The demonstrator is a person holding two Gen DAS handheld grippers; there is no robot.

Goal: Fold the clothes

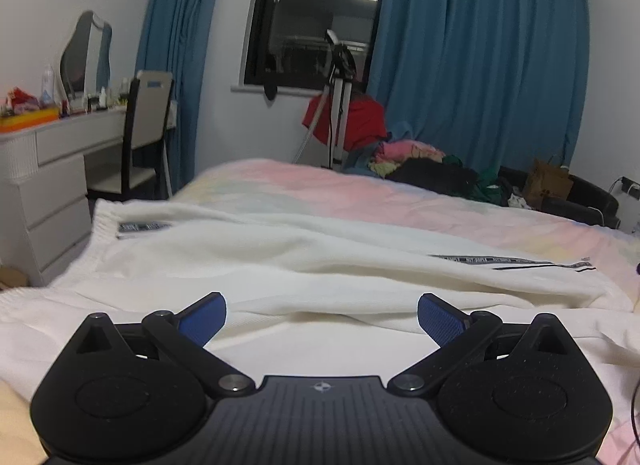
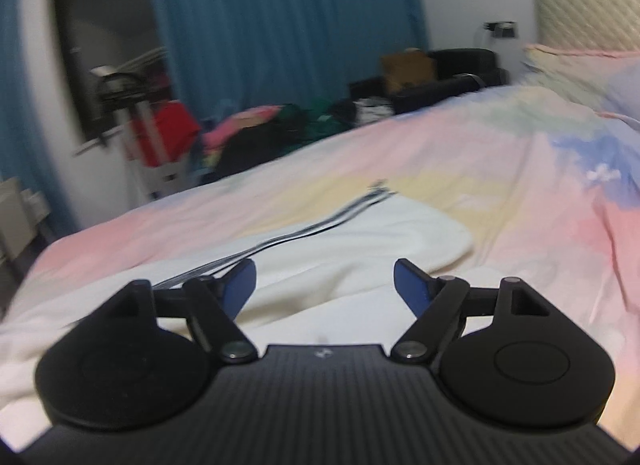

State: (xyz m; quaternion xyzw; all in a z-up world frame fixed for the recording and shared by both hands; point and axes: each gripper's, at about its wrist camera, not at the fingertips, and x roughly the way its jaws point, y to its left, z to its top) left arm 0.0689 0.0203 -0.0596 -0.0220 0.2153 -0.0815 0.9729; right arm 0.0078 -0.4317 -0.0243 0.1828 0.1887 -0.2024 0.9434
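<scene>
The white knitted sweater with black-and-white printed tape trim [image 1: 304, 261] lies spread across the pastel pink-and-yellow quilted bed [image 1: 400, 201], 1 sleeve folded over the body and tapering toward its cuff in the right wrist view [image 2: 400, 229]. The left gripper [image 1: 322, 319] hovers low over the fabric with its jaws spread wide and holding nothing; the right gripper [image 2: 324, 285] is likewise wide apart and empty, just above the sleeve.

The knit looks soft, thick and limp, likely to sag and stretch if lifted by a single point, so pinching a hem edge or shoulder seam with both grippers seems safest.

Beyond the bed sit a heap of mixed coloured clothes [image 1: 432, 169], a red garment on a stand [image 1: 352, 121], and a white dresser bench [image 1: 60, 169]; none blocks the work.
</scene>
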